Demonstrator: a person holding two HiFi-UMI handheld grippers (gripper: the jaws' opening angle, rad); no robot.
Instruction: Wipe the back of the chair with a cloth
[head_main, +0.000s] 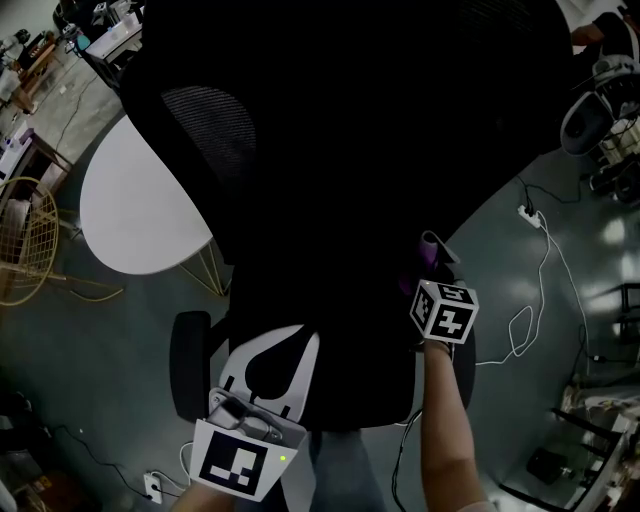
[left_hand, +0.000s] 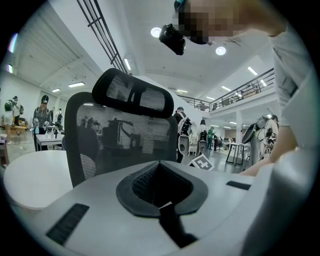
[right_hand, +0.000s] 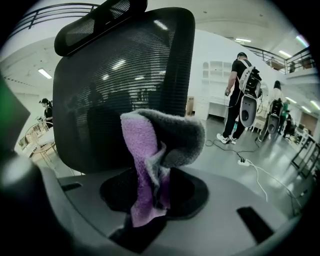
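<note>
The black mesh chair back (head_main: 350, 150) fills the middle of the head view. It stands upright in front of both grippers, with its headrest (left_hand: 132, 92) on top. My right gripper (head_main: 440, 290) is shut on a purple and grey cloth (right_hand: 145, 150). The cloth sticks up from the jaws close to the lower mesh (right_hand: 110, 90), and I cannot tell whether it touches. My left gripper (head_main: 265, 375) is low at the chair's left, near the seat, jaws shut with nothing in them. It faces the mesh (left_hand: 120, 145) from a short way off.
A white round table (head_main: 140, 210) stands left of the chair, and a wicker chair (head_main: 30, 240) is beyond it. The chair's left armrest (head_main: 188, 360) is near my left gripper. A white cable and power strip (head_main: 530, 215) lie on the floor at the right. People (right_hand: 240, 95) stand in the background.
</note>
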